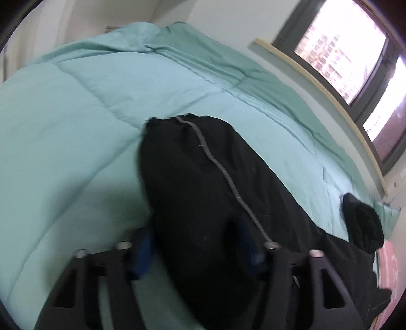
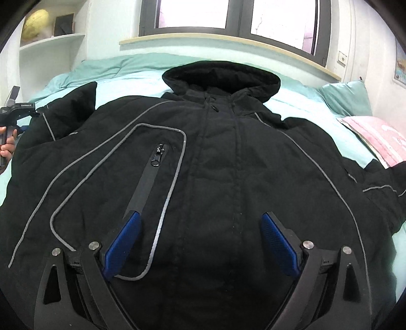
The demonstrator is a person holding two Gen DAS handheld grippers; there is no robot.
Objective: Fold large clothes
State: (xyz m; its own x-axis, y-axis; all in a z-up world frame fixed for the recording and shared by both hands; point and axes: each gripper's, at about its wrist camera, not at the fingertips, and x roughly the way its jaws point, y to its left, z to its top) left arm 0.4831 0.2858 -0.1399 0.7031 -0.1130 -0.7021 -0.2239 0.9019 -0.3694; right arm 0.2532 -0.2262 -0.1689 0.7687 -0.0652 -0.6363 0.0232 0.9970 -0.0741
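Note:
A large black hooded jacket (image 2: 215, 162) with grey piping lies front up on a teal quilt (image 2: 142, 73), hood (image 2: 220, 76) toward the window. My right gripper (image 2: 200, 228) hovers open over the jacket's lower front, blue pads (image 2: 124, 236) wide apart, holding nothing. In the left wrist view, the jacket's sleeve (image 1: 203, 177) runs forward between my left gripper's (image 1: 198, 243) blue pads (image 1: 144, 251), which stand wide on either side of the sleeve; the view is blurred and I cannot tell whether they press it. The left gripper also shows in the right wrist view (image 2: 12, 114), held in a hand at the sleeve.
The quilt (image 1: 76, 114) covers the bed. A window (image 2: 238, 15) with a wooden sill (image 2: 228, 43) runs along the far side. A pink cushion (image 2: 380, 139) and a teal pillow (image 2: 347, 99) lie at right. White shelves (image 2: 50, 48) stand at the far left.

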